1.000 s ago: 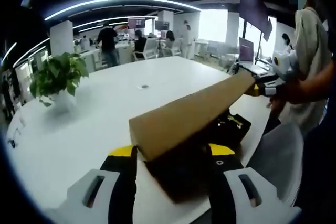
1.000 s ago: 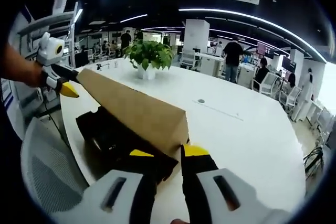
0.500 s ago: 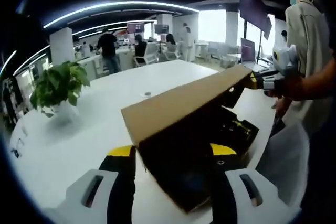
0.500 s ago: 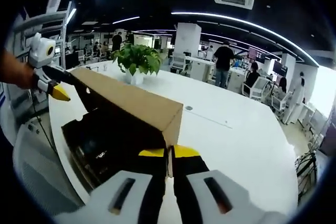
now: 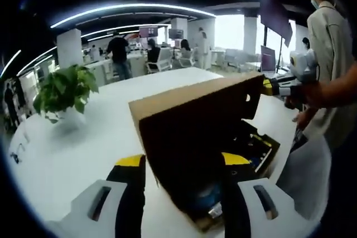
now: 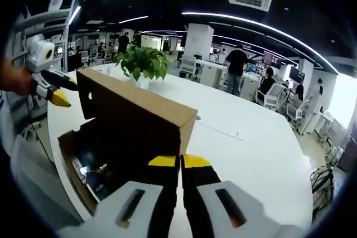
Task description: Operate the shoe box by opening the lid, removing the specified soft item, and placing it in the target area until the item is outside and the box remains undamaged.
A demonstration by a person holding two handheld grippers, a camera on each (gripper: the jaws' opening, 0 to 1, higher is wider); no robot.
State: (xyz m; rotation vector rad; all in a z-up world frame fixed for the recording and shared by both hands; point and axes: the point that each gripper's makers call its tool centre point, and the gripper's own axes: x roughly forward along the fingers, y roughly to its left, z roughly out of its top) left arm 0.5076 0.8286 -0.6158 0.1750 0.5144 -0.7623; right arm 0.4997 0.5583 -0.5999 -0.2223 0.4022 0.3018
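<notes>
While the lid (image 6: 131, 112) stands raised, each gripper pinches one of its end corners.
The right gripper (image 6: 179, 163) has its jaws together on the lid's near edge; the left gripper (image 5: 181, 163) has jaws apart either side of the lid, and whether they bear on it is hard to tell. The shoe box (image 6: 70, 168) lies on the white table (image 6: 245, 154), its long axis running from one gripper to the other. The dark contents (image 5: 254, 146) sit below the lid, about equally near both.

My right gripper (image 6: 179, 163) pinches the raised cardboard lid (image 6: 136, 110) at six o'clock; left gripper (image 6: 56, 90) at nine.
</notes>
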